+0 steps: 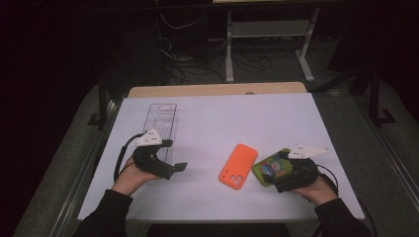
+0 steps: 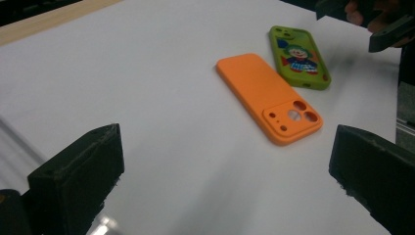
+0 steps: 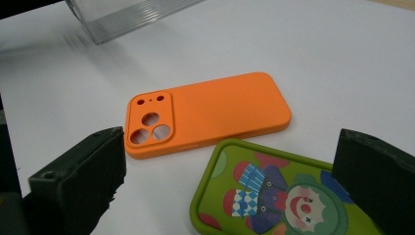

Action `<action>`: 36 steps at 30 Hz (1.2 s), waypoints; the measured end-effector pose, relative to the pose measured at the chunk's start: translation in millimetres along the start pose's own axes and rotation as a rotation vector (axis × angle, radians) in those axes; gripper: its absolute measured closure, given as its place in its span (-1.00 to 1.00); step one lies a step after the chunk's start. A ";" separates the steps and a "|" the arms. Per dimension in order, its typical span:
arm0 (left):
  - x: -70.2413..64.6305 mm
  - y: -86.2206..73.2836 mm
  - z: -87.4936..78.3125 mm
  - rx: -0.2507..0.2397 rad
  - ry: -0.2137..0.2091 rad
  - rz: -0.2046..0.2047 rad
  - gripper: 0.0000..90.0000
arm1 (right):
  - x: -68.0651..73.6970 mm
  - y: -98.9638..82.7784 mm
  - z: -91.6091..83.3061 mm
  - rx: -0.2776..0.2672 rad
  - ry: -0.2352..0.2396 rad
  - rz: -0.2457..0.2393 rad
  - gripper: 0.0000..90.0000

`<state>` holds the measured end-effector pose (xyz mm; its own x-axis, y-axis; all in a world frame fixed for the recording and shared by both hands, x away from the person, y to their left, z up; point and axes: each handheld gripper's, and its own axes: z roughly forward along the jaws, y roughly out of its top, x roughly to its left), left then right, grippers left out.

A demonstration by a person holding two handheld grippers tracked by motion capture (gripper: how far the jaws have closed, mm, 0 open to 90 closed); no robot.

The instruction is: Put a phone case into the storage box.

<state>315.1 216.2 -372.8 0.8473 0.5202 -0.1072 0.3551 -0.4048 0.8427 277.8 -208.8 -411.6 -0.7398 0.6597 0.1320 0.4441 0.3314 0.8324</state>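
Green phone case (image 1: 271,167) with a clown picture lies flat on the white table (image 1: 222,118), just beside the orange phone case (image 1: 238,166) at its 9 o'clock. Right gripper (image 1: 285,174) hovers over it, jaws apart; left gripper (image 1: 174,159), jaws apart, holds nothing.

A dim lab or testing room: a white-topped counter (image 1: 212,118) on a pale wooden board stands on grey carpet, with tangled black cables (image 1: 197,59) and the white metal legs of a height-adjustable desk (image 1: 269,44) on the floor well beyond the grippers.
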 end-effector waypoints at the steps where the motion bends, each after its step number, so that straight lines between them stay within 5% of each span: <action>1: -3.2 3.3 5.0 -0.003 -0.009 0.002 -1.00 | -0.1 0.1 0.3 0.001 0.000 0.000 -1.00; 13: -19.1 15.3 37.5 0.009 -0.079 0.011 -0.80 | 0.1 0.2 0.9 0.006 0.000 0.001 -1.00; 19: -28.6 19.1 59.0 0.021 -0.112 0.018 -0.42 | 0.9 -0.3 0.5 0.011 -0.003 0.000 -1.00; 20: -30.9 19.6 64.3 0.024 -0.122 0.023 -0.18 | 0.7 -0.3 0.6 0.011 -0.004 -0.001 -1.00; 23: -36.5 21.5 80.7 0.053 -0.164 0.057 0.03 | 0.9 -1.0 0.2 0.016 -0.005 0.004 -1.00; 28: -47.8 22.7 99.0 0.074 -0.227 0.037 0.36 | 0.0 -1.5 0.1 0.011 -0.005 0.005 -1.00; 29: -51.9 22.6 107.0 0.077 -0.251 0.034 0.57 | -0.1 -1.3 0.1 0.010 -0.005 0.007 -1.00; 36: -71.2 18.6 137.0 0.117 -0.277 0.036 1.00 | -0.4 -1.4 -0.3 0.008 -0.006 0.007 -1.00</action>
<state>315.6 68.6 -421.8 0.9299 0.2856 -0.2318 0.3524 -0.5114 0.7838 277.4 -209.7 -412.6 -0.7337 0.6660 0.1346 0.4534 0.3323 0.8270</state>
